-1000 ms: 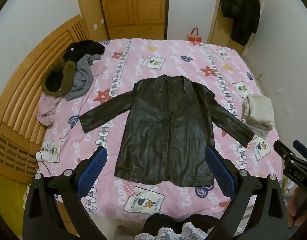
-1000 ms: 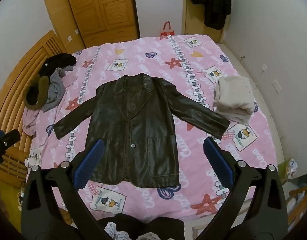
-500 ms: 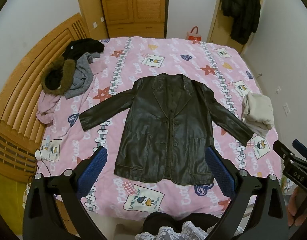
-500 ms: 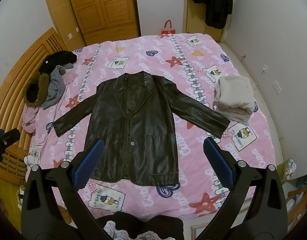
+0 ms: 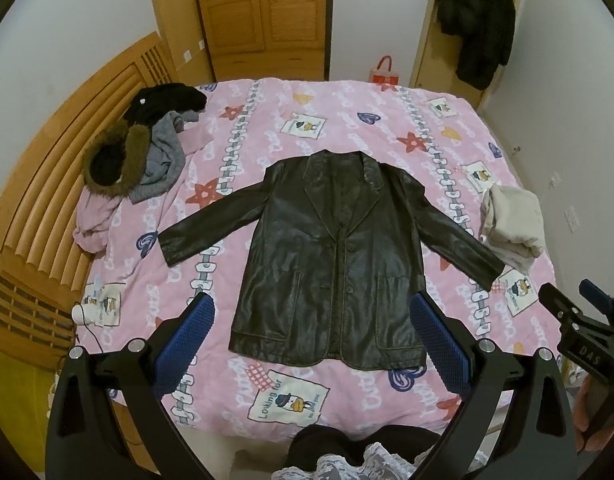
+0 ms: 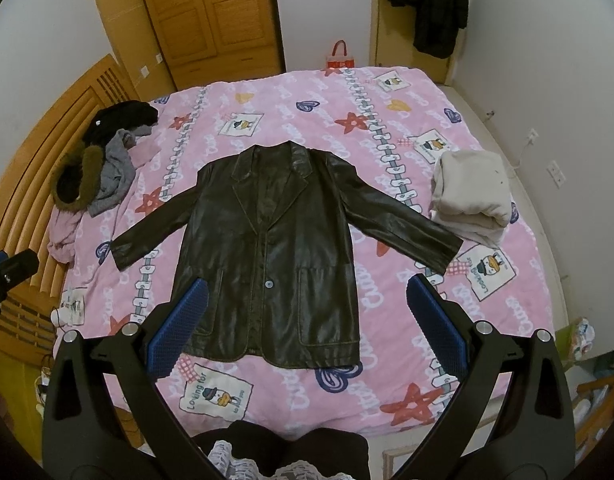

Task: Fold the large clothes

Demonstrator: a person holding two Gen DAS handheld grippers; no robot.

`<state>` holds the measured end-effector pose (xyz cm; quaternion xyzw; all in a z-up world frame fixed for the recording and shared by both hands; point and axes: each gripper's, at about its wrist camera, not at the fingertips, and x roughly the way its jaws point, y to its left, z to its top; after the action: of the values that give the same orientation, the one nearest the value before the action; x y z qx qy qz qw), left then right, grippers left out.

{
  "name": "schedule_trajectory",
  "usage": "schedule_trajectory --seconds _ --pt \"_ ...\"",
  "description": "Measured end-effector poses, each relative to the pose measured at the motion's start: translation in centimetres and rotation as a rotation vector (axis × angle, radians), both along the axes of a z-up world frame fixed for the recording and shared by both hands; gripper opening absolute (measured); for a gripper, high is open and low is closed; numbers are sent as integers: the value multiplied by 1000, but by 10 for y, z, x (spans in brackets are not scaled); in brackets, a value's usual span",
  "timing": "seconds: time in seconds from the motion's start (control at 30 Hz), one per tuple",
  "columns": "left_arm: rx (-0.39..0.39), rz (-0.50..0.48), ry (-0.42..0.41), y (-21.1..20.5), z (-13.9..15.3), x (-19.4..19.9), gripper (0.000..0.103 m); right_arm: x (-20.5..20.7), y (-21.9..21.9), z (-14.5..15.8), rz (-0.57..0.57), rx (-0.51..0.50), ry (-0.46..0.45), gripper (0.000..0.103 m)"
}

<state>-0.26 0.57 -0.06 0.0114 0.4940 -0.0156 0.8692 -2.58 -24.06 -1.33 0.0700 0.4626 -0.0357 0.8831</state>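
Observation:
A dark brown leather jacket (image 5: 331,264) (image 6: 267,256) lies flat and face up in the middle of the pink patterned bed (image 5: 347,128) (image 6: 407,320), both sleeves spread out to the sides. My left gripper (image 5: 313,320) is open, held high above the jacket's hem, nothing between its blue pads. My right gripper (image 6: 307,304) is open too, above the hem and clear of the cloth. The right gripper's tip (image 5: 575,316) shows at the right edge of the left wrist view.
A heap of clothes with a fur-trimmed hood (image 5: 119,156) lies at the bed's left by the wooden headboard (image 5: 39,200). A folded beige garment (image 6: 471,196) sits at the bed's right edge. A black coat (image 5: 475,20) hangs by the door. White wall to the right.
Both views have drifted slightly back and up, so the jacket sits a little lower and smaller in frame. Both grippers stay open; nothing on the bed has moved.

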Motion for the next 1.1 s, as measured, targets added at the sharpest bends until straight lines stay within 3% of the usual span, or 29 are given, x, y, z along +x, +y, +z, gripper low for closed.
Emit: schedule_trajectory --seconds 0.53,0.73,1.1 --pt "1 73 1 -7 17 -9 95 5 -17 0 25 30 23 97" --pt "13 107 19 -11 9 -4 95 12 -33 1 55 31 29 97" --pt "15 245 19 -7 8 19 95 55 -57 4 162 0 -8 97"
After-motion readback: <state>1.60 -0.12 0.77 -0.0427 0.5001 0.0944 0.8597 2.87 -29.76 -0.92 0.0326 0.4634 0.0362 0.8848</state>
